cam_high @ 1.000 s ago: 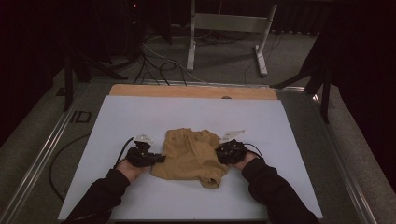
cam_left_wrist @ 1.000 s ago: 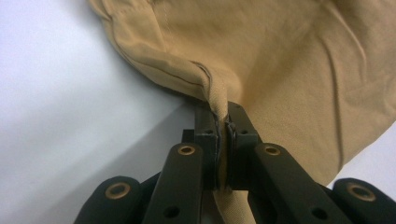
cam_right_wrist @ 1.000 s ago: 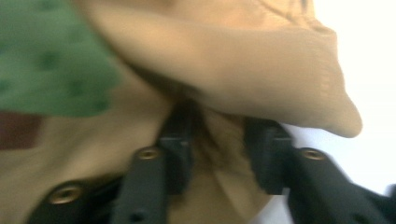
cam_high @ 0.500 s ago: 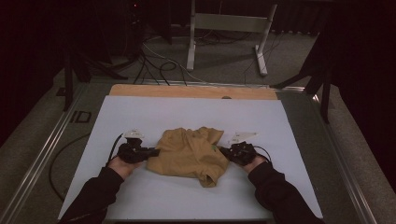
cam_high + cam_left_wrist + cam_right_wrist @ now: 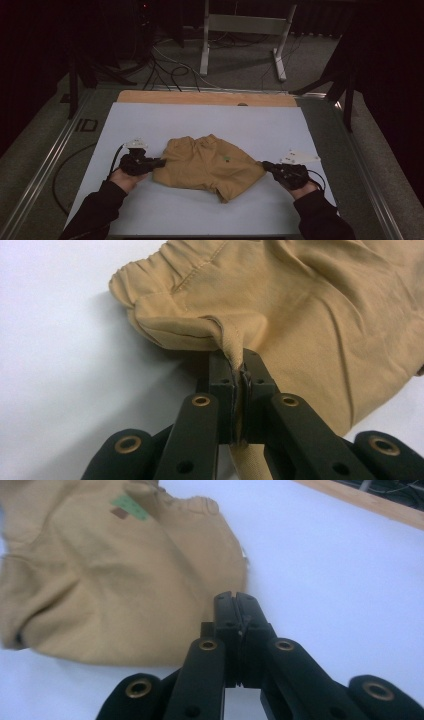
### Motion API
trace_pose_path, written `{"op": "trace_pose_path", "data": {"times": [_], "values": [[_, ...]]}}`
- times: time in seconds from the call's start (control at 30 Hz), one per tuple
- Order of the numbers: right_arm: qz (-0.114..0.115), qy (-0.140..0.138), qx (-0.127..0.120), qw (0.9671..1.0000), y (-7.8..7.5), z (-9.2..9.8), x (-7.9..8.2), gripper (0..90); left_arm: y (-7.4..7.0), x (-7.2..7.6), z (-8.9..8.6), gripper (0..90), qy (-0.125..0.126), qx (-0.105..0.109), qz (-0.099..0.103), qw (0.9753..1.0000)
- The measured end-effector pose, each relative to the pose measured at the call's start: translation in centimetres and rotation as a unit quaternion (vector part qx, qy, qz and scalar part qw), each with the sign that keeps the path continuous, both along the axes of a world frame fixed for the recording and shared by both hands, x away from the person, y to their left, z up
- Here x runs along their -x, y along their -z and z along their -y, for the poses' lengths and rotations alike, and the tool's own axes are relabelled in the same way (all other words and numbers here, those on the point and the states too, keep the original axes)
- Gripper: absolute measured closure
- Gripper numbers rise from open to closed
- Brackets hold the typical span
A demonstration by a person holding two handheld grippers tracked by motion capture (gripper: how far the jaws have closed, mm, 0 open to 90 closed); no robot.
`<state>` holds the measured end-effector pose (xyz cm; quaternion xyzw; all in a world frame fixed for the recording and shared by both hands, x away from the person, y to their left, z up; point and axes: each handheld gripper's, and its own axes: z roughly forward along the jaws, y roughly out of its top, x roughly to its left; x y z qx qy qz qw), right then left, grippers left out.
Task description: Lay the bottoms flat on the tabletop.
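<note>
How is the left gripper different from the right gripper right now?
The left gripper pinches a fold of the tan shorts; the right gripper has its jaws shut on nothing. The left gripper touches the shorts' edge, while the right gripper sits just off the cloth on the white table. Both are black, hand-held and shut.

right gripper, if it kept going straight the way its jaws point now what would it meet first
Most likely the tan shorts. The right gripper, jaws shut on nothing, sits at the shorts' edge, pointing along it. Depth is unclear; it might skim past onto the white table.
</note>
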<state>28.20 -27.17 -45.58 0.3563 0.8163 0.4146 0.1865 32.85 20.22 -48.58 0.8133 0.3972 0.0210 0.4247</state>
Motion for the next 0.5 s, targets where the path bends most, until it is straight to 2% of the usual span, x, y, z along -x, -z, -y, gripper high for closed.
{"op": "trace_pose_path", "data": {"times": [0.07, 0.1, 0.13, 0.2, 0.33, 0.43, 0.5], "values": [[-0.007, -0.002, 0.000, 1.0000, -0.1, 0.4, 1.0, 90.0, 0.0, 0.3, 0.3, 87.2, 0.011, 0.002, -0.006, 0.9999], [-0.007, -0.002, 0.000, 1.0000, -0.1, 0.4, 1.0, 90.0, 0.0, 0.3, 0.3, 87.1, 0.011, 0.002, -0.006, 0.9999], [-0.013, -0.004, 0.010, 0.9999, 0.2, 0.6, 1.9, 90.0, 0.1, 0.7, 0.6, 87.1, 0.023, 0.000, -0.015, 0.9996], [-0.023, -0.004, 0.014, 0.9996, 0.7, 0.8, 2.6, 90.0, 0.3, 1.2, 0.9, 87.0, 0.034, -0.002, -0.022, 0.9992], [-0.040, -0.010, 0.007, 0.9991, 1.3, 1.2, 3.7, 90.0, 0.9, 1.6, 1.0, 86.7, 0.046, -0.009, -0.043, 0.9980], [-0.042, -0.018, 0.006, 0.9989, 1.3, 1.1, 4.2, 88.8, 1.3, 1.7, 0.8, 85.8, 0.058, -0.011, -0.063, 0.9963], [-0.038, -0.021, -0.002, 0.9990, 1.0, 1.1, 4.0, 82.8, 1.3, 1.7, 0.6, 81.2, 0.058, -0.008, -0.065, 0.9962]]}}
